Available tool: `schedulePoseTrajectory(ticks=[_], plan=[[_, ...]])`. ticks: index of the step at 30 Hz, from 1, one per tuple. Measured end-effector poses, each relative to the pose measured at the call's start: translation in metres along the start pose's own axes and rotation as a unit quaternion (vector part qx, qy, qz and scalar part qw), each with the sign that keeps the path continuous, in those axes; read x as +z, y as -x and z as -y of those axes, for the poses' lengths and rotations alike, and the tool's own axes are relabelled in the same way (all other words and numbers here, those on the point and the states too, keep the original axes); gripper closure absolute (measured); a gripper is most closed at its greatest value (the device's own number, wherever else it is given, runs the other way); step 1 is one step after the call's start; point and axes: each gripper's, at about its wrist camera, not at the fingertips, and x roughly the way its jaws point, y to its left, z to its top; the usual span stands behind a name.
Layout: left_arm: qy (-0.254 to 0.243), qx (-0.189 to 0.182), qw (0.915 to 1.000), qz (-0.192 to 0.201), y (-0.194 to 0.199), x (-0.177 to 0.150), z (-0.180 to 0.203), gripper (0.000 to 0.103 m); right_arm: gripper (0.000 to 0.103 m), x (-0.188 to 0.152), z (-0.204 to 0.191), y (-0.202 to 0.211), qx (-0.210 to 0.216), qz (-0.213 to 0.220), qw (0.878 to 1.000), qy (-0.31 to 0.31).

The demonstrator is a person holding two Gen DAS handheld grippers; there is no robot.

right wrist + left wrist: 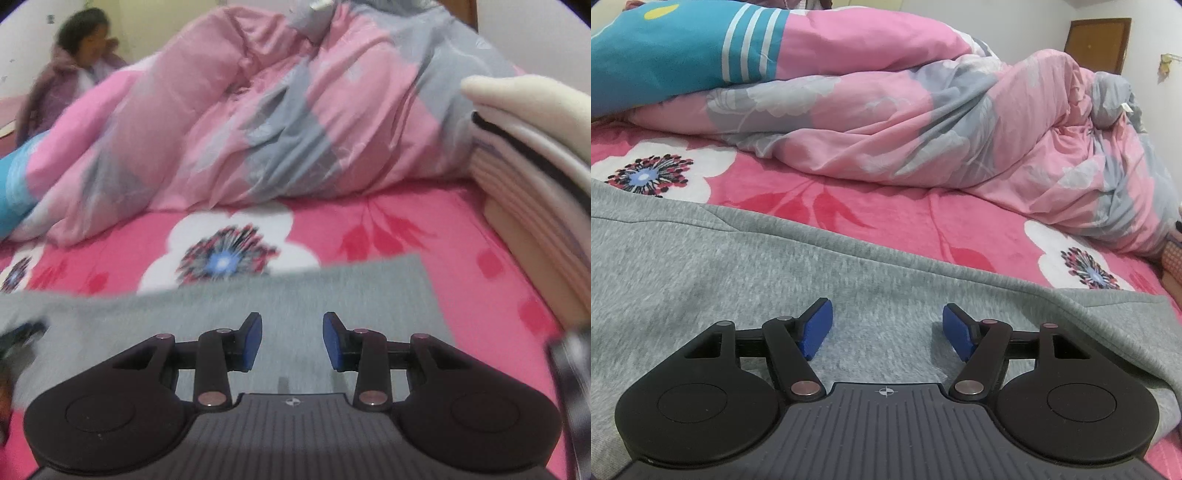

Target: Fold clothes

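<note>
While the fuzzy grey knit garment (746, 266) lies flat on the plush pink floral bedspread (886, 218), your left gripper (886, 328) sits over it w/ blue pads apart, holding nothing. Right gripper (292, 341) likewise spread, over its squared end. Crumpled pink-grey duvet (923, 122) behind; folded cream stack (535, 177) at right.

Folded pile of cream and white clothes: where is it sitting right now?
The folded pile of cream and white clothes shows only in the right wrist view, at the right edge, on the pink floral bedsheet beside the rumpled pink and grey duvet.
</note>
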Motion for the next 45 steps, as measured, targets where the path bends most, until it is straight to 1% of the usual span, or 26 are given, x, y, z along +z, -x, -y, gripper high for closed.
schedulePoseTrajectory(ticks=[1,3,7,8,10,15,16,18,19,20,22,25,29,33,37,41,45], plan=[[0.0,0.0,1.0,0.0,0.0,0.0,0.0,0.036,0.064,-0.013,-0.003,0.016,0.002,0.003,1.0,0.008],[-0.001,-0.001,1.0,0.0,0.0,0.0,-0.001,0.036,0.06,-0.044,-0.03,0.04,0.011,0.004,0.998,0.067],[0.0,-0.002,1.0,0.0,0.0,0.0,-0.001,0.036,0.06,-0.102,-0.094,0.066,0.032,-0.009,0.984,0.176],[0.002,-0.002,1.0,0.0,0.0,0.0,-0.001,0.036,0.06,-0.113,-0.105,0.066,0.037,-0.022,0.981,0.188],[0.004,-0.004,1.0,0.001,0.001,0.0,-0.002,0.036,0.06,-0.129,-0.12,0.065,0.021,-0.03,0.978,0.206],[0.01,-0.008,0.9999,0.003,0.001,0.0,-0.004,0.036,0.061,-0.15,-0.127,0.049,-0.008,-0.056,0.978,0.2],[0.011,-0.009,0.9999,0.003,0.001,0.0,-0.004,0.036,0.062,-0.155,-0.128,0.048,-0.014,-0.055,0.976,0.209],[0.012,-0.01,0.9999,0.003,0.001,0.0,-0.004,0.036,0.069,-0.165,-0.131,0.045,-0.027,-0.051,0.973,0.225],[0.013,-0.01,0.9999,0.004,0.001,0.0,-0.004,0.036,0.081,-0.165,-0.129,0.045,-0.037,-0.048,0.975,0.216],[0.013,-0.011,0.9998,0.004,0.001,0.0,-0.004,0.036,0.099,-0.165,-0.127,0.046,-0.047,-0.045,0.976,0.206],[0.014,-0.011,0.9998,0.004,0.001,0.0,-0.005,0.036,0.099,-0.159,-0.119,0.047,-0.078,-0.034,0.978,0.189],[0.014,-0.011,0.9998,0.004,0.001,0.0,-0.005,0.036,0.1,-0.148,-0.111,0.059,-0.104,-0.006,0.978,0.178],[0.014,-0.011,0.9998,0.003,0.001,0.001,-0.005,0.036,0.1,-0.113,-0.098,0.067,-0.139,0.036,0.972,0.187],[0.014,-0.01,0.9998,0.003,0.001,0.0,-0.004,0.036,0.101,-0.077,-0.086,0.074,-0.173,0.076,0.962,0.196],[0.013,-0.009,0.9999,0.004,0.001,0.0,-0.004,0.036,0.101,-0.037,-0.069,0.055,-0.18,0.083,0.959,0.202],[0.013,-0.01,0.9999,0.003,0.001,0.0,-0.004,0.036,0.101,-0.012,-0.06,0.025,-0.181,0.07,0.957,0.214],[0.012,-0.009,0.9999,0.003,0.001,0.0,-0.004,0.036,0.101,0.007,-0.046,-0.011,-0.17,0.045,0.963,0.203]])
